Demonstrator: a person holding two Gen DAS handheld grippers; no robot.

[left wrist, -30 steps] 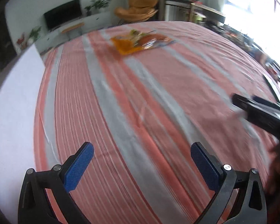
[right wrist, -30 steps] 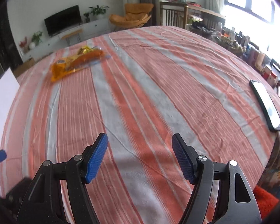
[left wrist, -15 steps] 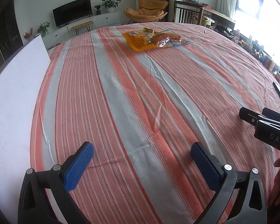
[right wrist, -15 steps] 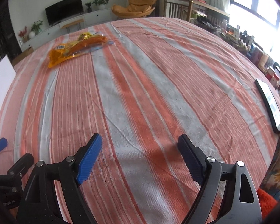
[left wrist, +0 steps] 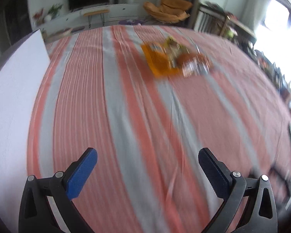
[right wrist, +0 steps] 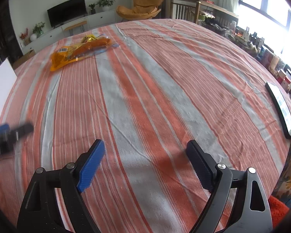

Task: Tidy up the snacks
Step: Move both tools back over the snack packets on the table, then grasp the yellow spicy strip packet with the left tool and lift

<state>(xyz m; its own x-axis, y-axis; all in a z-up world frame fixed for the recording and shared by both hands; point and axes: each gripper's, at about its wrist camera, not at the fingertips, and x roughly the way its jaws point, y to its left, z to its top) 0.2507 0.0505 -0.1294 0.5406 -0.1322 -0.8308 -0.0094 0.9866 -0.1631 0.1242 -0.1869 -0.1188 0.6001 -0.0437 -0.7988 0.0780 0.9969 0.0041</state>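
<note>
Both grippers are hovering wide apart and empty over the striped tablecloth, with the snack packets lying far ahead.

The left gripper and right gripper are each spreading blue pads over bare cloth, gripping nothing. The orange snack packets are sitting in a small heap toward the tablecloth's far end, well apart from both; a white barcode label is showing on one, but its print is too small to read. A white board is lying along the tablecloth's left edge, a dark phone near its right edge. Nothing is lying between the grippers and the packets. The left view is blurring heavily.
</note>
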